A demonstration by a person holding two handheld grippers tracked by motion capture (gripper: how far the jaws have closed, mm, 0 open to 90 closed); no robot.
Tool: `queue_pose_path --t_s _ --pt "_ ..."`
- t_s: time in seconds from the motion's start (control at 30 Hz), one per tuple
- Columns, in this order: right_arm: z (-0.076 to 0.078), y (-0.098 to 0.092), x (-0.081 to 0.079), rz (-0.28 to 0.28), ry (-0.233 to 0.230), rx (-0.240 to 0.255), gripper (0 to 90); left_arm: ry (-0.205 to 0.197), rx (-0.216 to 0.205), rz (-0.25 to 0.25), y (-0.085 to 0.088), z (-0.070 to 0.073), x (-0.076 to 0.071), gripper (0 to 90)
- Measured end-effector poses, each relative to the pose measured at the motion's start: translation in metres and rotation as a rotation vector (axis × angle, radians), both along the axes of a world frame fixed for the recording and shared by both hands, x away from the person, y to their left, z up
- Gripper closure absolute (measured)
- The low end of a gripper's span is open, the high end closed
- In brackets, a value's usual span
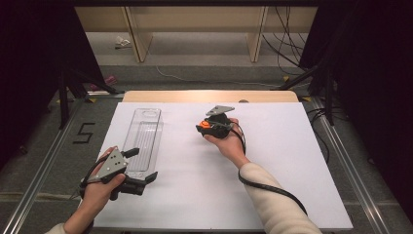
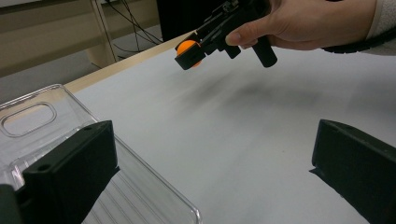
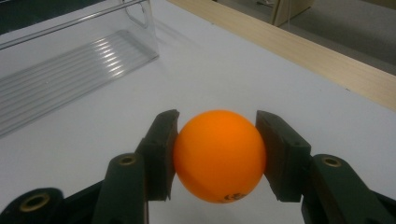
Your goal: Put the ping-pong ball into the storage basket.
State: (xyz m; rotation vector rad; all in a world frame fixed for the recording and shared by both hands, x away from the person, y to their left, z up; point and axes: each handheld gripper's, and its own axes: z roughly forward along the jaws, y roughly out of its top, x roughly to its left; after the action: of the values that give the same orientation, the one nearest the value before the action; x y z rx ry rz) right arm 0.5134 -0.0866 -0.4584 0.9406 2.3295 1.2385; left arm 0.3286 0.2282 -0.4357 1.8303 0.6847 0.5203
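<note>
Orange ball (image 3: 219, 155), smooth and hard-looking, pinched between the two black jaws of the right gripper (image 3: 217, 156), one pad on each side, held clear above the white table (image 3: 289, 88). From the high view the right gripper (image 1: 210, 126) sits near the table's middle, just right of the clear plastic tray (image 1: 144, 138), with the ball (image 1: 206, 124) at its tip.

Left gripper (image 1: 139, 174) rests low at the tray's near end, jaws spread wide with nothing between them; its own camera shows one jaw over the tray's near edge (image 2: 154, 179) and the other well apart over bare table.

Step in hand, as I read it: carrying the ball toward the tray. Ball already picked up, not yet placed.

Next move probably calls for swinging the right gripper leftward over the tray's long ribbed floor (image 3: 60, 70), lowering it past the wall, then opening the jaws gently. A round ball will likely roll along the ribs, so a low release seems wise. The left gripper looks placed to steady the tray.

Count:
- one orange ball
- one clear tray
- two grippers
- one table
</note>
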Motion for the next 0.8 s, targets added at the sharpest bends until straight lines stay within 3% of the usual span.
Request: queue_pose_path --t_s 0.8 --pt "0.0069 0.0102 -0.0055 0.026 -0.014 0.017 51.4 -0.002 0.0 0.002 0.0004 0.0003 0.0 0.0"
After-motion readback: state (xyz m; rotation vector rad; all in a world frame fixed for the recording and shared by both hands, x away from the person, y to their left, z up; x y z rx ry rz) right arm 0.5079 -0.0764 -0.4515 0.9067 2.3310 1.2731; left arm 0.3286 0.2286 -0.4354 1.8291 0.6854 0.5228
